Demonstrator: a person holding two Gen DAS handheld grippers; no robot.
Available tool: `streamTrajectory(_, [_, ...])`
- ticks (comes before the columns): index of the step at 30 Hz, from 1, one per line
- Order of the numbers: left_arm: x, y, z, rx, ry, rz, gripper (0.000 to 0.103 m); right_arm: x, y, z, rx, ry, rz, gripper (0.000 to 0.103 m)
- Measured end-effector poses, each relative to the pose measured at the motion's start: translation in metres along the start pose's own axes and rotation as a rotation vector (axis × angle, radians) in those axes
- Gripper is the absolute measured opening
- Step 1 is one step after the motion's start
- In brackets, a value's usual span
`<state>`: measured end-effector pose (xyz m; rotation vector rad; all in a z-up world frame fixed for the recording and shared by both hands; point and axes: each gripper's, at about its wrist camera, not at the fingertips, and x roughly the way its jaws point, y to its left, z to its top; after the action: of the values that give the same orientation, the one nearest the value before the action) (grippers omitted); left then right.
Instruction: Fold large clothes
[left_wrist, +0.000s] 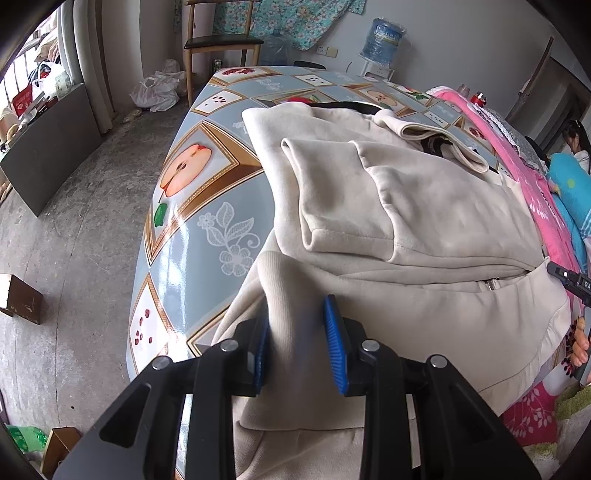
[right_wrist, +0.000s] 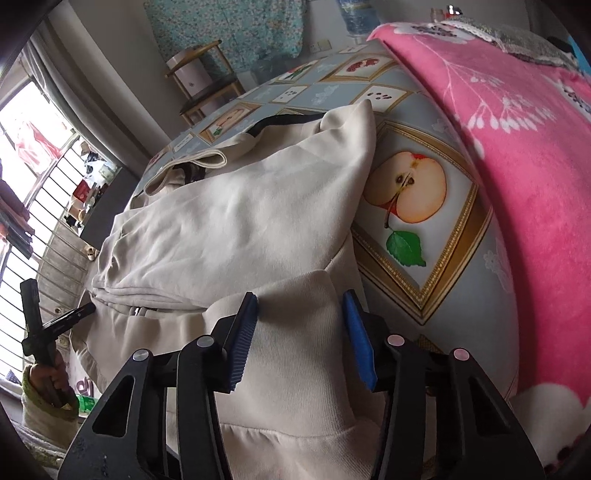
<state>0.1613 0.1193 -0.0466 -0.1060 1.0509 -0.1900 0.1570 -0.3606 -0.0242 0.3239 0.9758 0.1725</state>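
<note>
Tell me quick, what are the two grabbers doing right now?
Left gripper: shut on the ribbed hem of the cream hoodie.
Right gripper: part open, hem fabric between the jaws; a firm pinch cannot be told.

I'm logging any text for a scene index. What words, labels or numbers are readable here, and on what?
"DA": white letters, cut off at the frame edge, on the black right gripper.
Blue water-cooler bottle: label too blurred to read.
Red packaging on the window ledge: print too small to read.
Pink floral blanket: print too distorted to read.
</note>
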Motion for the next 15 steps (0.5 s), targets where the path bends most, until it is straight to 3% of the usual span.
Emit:
streamTrajectory(4, [0.0,0.0,0.0,-0.004,-0.009,0.001,0.027,-0.007,0.002,-0.005,-0.03,0.011,-0.01,0.033])
streamTrajectory(11, [-0.002,-0.009,-0.003,0.06,-0.035,0.049,0.026,-0.014,0.02,-0.007,-0.122,-0.006,-0.133,0.008])
streamTrajectory(15, [-0.012,-0.016,-0.008,0.112,-0.088,0.089,0.013,-0.029,0.037,-0.016,-0.16,-0.063,-0.23,0.007])
